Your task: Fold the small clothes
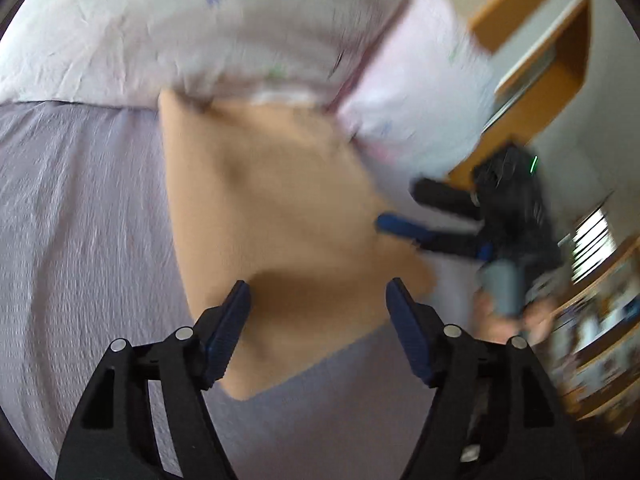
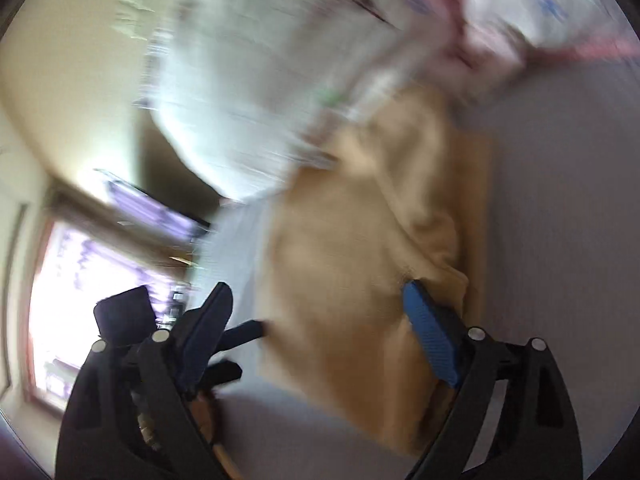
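One soft tan garment (image 1: 280, 208) is spread on the ribbed lavender bed sheet (image 1: 80, 220), one floral pillow (image 1: 200, 28) at 12 o'clock. The left tongs (image 1: 318, 312) are held wide apart, empty. The right tongs (image 2: 320, 320) gape around the cloth, nothing clamped.

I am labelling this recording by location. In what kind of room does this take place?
Most likely a bedroom. The tan garment lies on a lavender bed sheet, a white floral pillow sits beyond it, and wooden shelves hang on the wall. Motion blur hides finer detail.
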The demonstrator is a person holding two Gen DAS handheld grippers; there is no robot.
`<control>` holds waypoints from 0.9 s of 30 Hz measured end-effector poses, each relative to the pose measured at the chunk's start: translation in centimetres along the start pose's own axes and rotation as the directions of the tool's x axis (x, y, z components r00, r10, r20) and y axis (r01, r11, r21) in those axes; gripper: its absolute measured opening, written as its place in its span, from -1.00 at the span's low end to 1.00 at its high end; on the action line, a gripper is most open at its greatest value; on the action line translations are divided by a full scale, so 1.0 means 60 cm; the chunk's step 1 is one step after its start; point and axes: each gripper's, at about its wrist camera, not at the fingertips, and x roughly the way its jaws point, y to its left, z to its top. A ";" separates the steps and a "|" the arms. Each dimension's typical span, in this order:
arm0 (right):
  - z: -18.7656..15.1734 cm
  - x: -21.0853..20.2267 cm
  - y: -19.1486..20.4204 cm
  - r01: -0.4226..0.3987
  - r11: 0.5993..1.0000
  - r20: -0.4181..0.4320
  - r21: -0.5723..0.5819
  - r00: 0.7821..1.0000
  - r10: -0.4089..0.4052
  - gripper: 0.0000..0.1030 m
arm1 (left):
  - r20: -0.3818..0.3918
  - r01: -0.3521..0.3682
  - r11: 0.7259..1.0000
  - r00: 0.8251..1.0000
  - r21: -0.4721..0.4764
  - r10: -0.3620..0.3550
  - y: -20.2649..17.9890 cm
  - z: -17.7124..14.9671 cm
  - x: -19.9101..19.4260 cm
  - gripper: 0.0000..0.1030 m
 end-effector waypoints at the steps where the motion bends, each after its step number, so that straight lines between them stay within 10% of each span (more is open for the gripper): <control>1: -0.006 -0.009 -0.009 -0.005 1.000 0.006 0.025 1.000 0.005 0.52 | -0.007 -0.027 1.000 1.000 0.013 0.027 -0.006 -0.001 0.008 0.37; 4: -0.041 -0.055 0.030 0.088 0.994 0.075 -0.063 0.994 -0.083 0.80 | 0.036 -0.096 0.993 0.995 0.066 0.094 -0.026 -0.027 -0.018 0.44; 7: -0.108 -0.105 0.066 0.253 0.947 0.187 -0.197 0.958 -0.217 0.96 | 0.112 -0.235 0.965 0.969 0.119 0.222 -0.049 -0.073 -0.056 0.95; 11: -0.183 -0.113 0.068 0.490 0.819 0.233 -0.297 0.869 -0.436 0.96 | 0.127 -0.474 0.856 0.880 0.209 0.457 -0.051 -0.133 -0.061 0.97; 18: -0.245 -0.053 0.039 0.624 0.698 0.205 -0.350 0.779 -0.593 0.96 | 0.051 -0.470 0.857 0.881 0.214 0.470 -0.028 -0.152 -0.039 0.97; 27: -0.259 -0.039 0.021 0.645 0.691 0.172 -0.328 0.760 -0.627 0.96 | 0.022 -0.502 0.844 0.861 0.189 0.508 -0.016 -0.162 -0.041 0.97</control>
